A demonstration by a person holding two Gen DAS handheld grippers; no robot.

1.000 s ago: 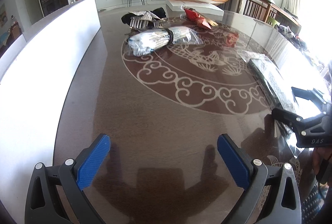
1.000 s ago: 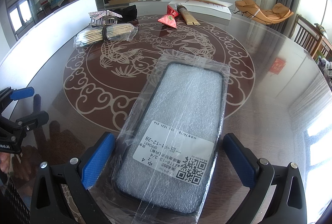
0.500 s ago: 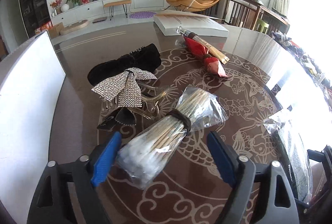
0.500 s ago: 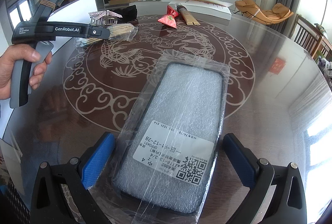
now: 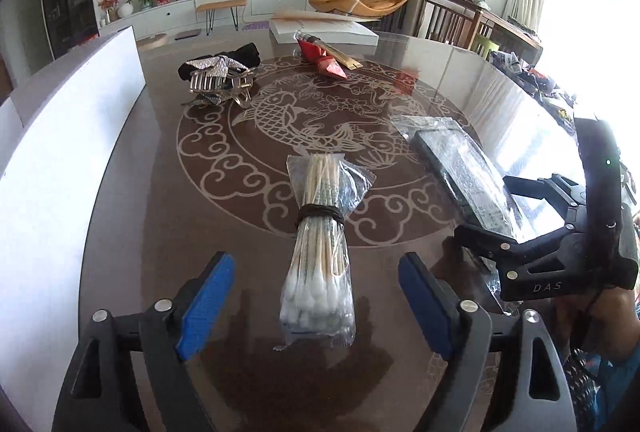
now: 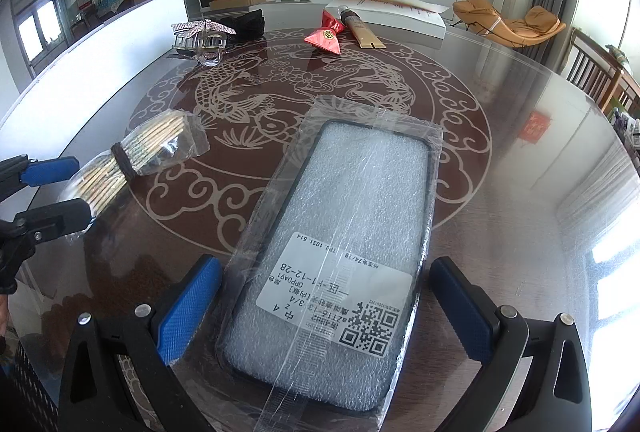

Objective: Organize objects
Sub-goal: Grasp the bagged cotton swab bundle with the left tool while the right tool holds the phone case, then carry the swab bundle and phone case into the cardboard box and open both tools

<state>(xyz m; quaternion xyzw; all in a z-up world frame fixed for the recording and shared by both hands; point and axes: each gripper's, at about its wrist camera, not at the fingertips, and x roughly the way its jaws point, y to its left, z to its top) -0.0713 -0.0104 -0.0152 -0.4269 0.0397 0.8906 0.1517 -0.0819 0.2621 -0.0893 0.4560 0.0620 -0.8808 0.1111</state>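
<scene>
Sorting barely beginning: left gripper (image 5: 316, 296) spreading its fingers around the bagged cotton swabs (image 5: 319, 244), right gripper (image 6: 324, 312) straddling the wrapped phone case (image 6: 340, 252) likewise unclosed, hair clips (image 6: 208, 32) and red pouch (image 6: 325, 37) lying untouched across the counter (image 6: 520, 192).

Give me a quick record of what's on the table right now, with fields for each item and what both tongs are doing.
surface: round brown table with a fish pattern
left tongs: open, straddling the cotton swab bundle, not gripping it
right tongs: open, either side of the bagged phone case, which lies flat
far left: hair clips, piled together
far centre: red packet beside a tan tube
far edge: white box
</scene>
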